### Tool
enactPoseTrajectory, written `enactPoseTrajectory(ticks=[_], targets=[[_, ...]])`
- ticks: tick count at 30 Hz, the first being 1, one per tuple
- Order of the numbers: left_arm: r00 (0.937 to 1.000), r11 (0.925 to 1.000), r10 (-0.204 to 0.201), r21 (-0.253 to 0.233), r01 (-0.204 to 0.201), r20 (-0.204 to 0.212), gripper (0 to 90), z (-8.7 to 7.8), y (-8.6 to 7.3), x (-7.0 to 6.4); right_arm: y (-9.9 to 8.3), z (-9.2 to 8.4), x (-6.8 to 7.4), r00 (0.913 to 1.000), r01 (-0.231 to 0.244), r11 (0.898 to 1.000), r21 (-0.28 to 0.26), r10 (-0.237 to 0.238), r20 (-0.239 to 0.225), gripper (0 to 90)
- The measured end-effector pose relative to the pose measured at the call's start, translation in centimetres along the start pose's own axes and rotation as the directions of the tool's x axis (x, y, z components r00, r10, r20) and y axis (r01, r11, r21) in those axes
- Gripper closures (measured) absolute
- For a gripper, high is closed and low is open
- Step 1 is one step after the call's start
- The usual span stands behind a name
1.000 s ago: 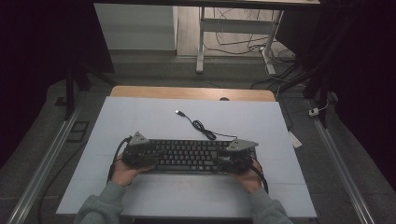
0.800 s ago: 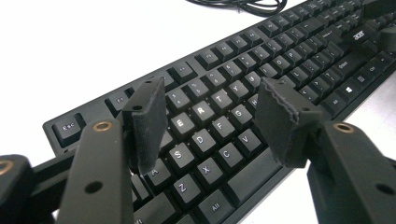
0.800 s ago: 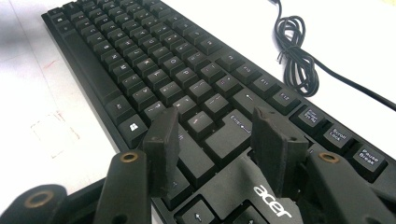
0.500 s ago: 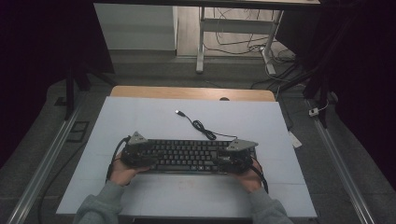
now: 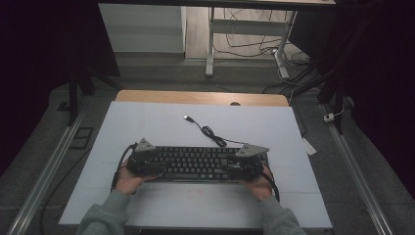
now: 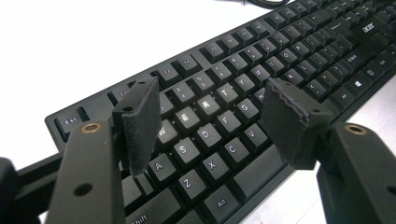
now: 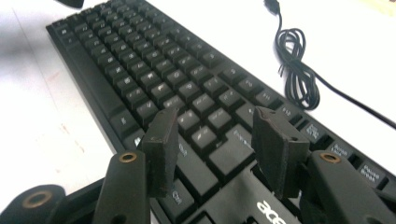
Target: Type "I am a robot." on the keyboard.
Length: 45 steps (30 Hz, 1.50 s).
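A black keyboard [image 5: 195, 163] lies flat on the white tabletop [image 5: 147, 122], near its front edge, long side running left to right. The left gripper [image 5: 155, 169] hovers over the keyboard's left end; its jaws stand apart above the letter keys around W, E, S and D, and they have just been opening, with nothing clamped between them, only keys below. The right gripper [image 5: 234, 169] hangs over the keyboard's right end, jaws apart as well, above the keys beside the wide return key (the pads touch no key that I can make out). Each gripper sits in a hand [image 5: 128, 180] that rests at the keyboard's front edge. The keyboard's cable [image 5: 210, 133] trails from its back edge in a loose coil, and the plug [image 5: 187, 118] lies on the tabletop beyond the keyboard.
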<state>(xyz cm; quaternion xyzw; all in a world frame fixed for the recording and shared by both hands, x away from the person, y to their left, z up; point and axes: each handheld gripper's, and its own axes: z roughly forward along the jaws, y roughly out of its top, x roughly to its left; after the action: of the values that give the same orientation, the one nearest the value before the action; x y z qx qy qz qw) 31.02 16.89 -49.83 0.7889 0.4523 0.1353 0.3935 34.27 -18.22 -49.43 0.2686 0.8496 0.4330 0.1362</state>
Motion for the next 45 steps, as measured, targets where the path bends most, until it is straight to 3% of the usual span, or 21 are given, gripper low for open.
enactPoseTrajectory(ticks=[13,22,26,35,45], targets=[[1.0000,0.9999,-0.004,0.016,0.004,-0.003,34.7,0.3,0.0,0.0,2.0,2.5,1.2,0.9998,0.013,1.000,0.026,-0.012,-0.013,56.4],[1.0000,0.9999,0.000,0.016,0.000,-0.001,34.5,0.2,0.0,0.0,3.2,4.3,1.9,0.9982,0.019,0.998,0.052,-0.016,-0.058,83.3],[1.0000,0.9999,0.000,0.016,0.000,-0.004,34.4,0.2,0.0,-0.1,3.5,5.5,2.2,0.9980,0.032,0.996,0.078,-0.027,-0.058,89.2],[1.0000,0.9998,0.005,0.019,-0.005,-0.006,34.4,0.2,-0.1,-0.1,3.9,7.3,2.6,0.9972,0.062,0.991,0.117,-0.056,-0.049,89.4],[0.9999,0.9997,0.010,0.021,-0.010,-0.007,34.3,0.3,-0.1,-0.2,4.1,8.1,2.6,0.9977,0.059,0.991,0.118,-0.055,-0.040,89.4]])
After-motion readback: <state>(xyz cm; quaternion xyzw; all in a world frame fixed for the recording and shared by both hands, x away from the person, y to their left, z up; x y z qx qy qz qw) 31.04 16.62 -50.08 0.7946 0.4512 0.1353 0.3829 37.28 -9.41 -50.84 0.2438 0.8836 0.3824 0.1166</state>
